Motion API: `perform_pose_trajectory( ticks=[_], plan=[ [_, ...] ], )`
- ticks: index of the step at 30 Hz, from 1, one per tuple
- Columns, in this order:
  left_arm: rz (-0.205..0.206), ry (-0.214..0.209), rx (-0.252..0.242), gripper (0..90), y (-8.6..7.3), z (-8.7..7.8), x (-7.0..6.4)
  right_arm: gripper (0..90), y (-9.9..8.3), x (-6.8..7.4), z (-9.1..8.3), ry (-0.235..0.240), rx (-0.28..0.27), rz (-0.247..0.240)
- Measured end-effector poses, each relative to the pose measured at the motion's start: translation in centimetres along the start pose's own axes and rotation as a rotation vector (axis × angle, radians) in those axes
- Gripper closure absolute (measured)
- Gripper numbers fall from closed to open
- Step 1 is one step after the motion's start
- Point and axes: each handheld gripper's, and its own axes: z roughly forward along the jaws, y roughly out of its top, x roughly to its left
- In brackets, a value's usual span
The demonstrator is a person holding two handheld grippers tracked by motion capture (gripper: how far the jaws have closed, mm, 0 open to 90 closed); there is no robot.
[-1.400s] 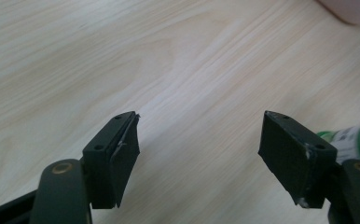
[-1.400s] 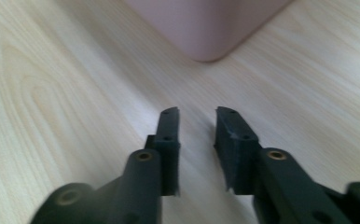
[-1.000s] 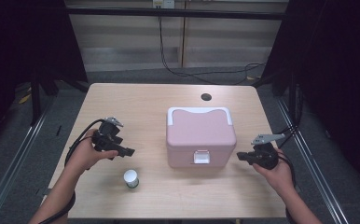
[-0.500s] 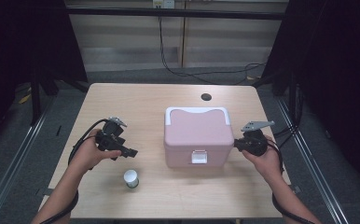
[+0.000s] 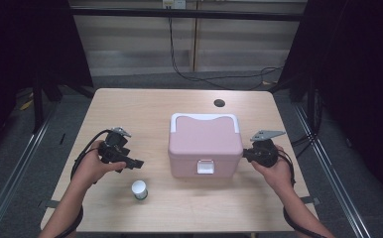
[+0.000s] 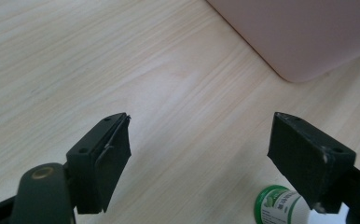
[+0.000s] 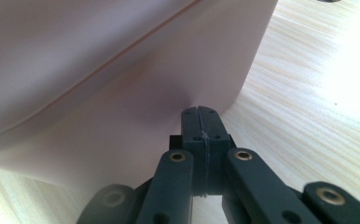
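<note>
Two grippers: the left gripper gapes above a half-cropped bottle; the right gripper, clenched empty, crowds the pink box.

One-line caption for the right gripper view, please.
Right gripper, fingers shut and empty, at the pink box's side on the table.

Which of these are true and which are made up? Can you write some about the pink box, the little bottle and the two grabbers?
1. The pink box has its lid shut. True.
2. The left gripper has its jaws pressed together. False: they stand wide apart with bare table between them.
3. The right gripper has its jaws shut, with its tip close against the box's side. True.
4. The small bottle sits on top of the box. False: it stands on the table, in front of the box and to its left.
</note>
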Motion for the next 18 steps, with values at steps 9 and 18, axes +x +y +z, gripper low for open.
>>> perform_pose_trajectory(
  ticks=[9,18],
  plan=[
    [-0.02,0.02,-0.03,20.3,-1.1,-0.2,0.5,90.0,0.7,0.8,0.6,0.01,0.015,-0.01],
    [-0.032,0.023,-0.046,20.3,-1.4,-0.3,0.7,90.0,1.6,2.0,1.4,0.006,0.024,-0.011]
  ],
)
